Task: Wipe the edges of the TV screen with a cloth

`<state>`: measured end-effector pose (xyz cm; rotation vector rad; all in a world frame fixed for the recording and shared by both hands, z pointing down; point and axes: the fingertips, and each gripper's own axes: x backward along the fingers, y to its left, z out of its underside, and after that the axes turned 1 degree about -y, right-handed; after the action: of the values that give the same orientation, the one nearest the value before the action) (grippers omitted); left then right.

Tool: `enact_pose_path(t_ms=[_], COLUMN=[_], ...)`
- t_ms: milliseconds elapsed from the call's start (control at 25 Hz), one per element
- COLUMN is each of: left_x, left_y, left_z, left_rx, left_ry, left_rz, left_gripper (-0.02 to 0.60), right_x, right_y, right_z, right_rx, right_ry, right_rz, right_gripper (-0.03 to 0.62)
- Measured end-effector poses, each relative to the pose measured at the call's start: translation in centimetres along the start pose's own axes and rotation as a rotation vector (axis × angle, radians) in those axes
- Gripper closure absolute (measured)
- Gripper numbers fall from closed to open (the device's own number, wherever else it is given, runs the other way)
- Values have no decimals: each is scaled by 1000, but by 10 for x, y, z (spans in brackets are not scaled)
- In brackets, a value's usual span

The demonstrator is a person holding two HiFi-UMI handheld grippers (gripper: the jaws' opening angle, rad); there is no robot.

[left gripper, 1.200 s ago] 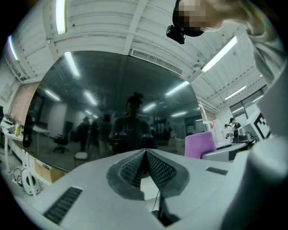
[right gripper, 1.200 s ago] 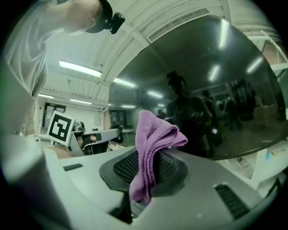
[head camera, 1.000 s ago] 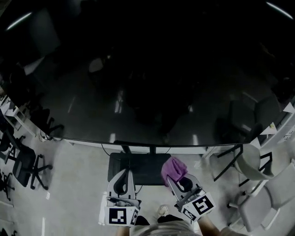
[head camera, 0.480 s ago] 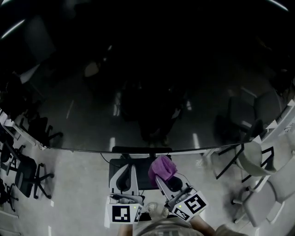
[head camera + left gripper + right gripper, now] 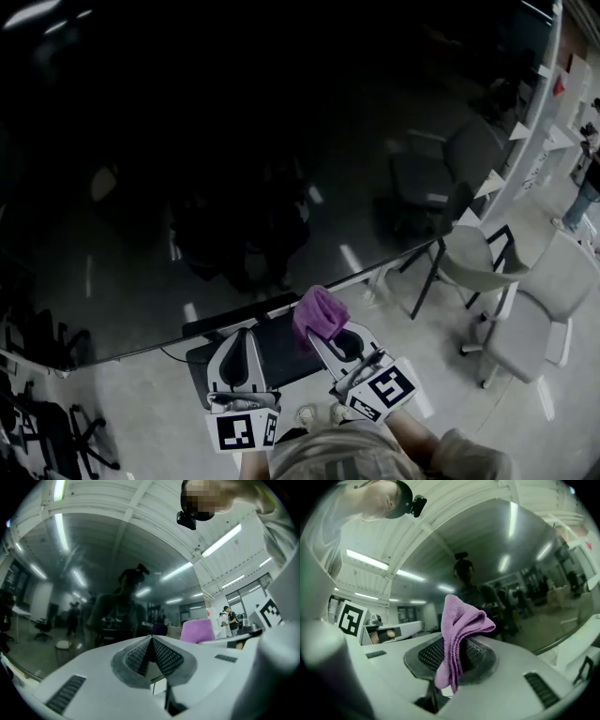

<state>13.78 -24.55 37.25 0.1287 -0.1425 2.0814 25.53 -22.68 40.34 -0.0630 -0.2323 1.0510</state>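
The big dark TV screen fills most of the head view, and its lower edge runs slanted just above both grippers. My right gripper is shut on a folded purple cloth that sticks out past its tips, close below that edge. In the right gripper view the purple cloth hangs pinched between the dark pads, with the screen ahead. My left gripper sits beside it, jaws shut with nothing between them. In the left gripper view the left gripper faces the glass and the purple cloth shows at the right.
A black TV stand base lies on the floor under the grippers. Grey chairs stand at the right, next to the screen's right end. Black office chairs are at the lower left.
The head view has swung right, so the screen's lower edge now slants and the right-hand chairs show more. Both grippers stay close together below the edge, the cloth still held.
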Motion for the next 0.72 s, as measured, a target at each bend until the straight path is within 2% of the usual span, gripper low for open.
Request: enact_pose_path(t_ms=[160,320,400,520,720], left_x=[-39,-77,-92,-112,-138], left_y=[-45,-105,-133,-179,-226], left_z=[11,31,36,38,51], left_rx=[-13,-21,-19,-9,97], left_ry=[4,4,-1,-4,26], left_rz=[119,294,360,438,469], left_gripper=[566,566,566,566,566], right_x=[37,102,126,155,177], right_y=[-80,-160,-201,-259,-334], right_z=[-15,-18,-14,-9,17], right_rx=[53,128,130,78,-30], right_ry=[-19,-42,-38,-39,-23], right_rz=[198,487,599,700,802], right_gripper=[530,530,531,530,530])
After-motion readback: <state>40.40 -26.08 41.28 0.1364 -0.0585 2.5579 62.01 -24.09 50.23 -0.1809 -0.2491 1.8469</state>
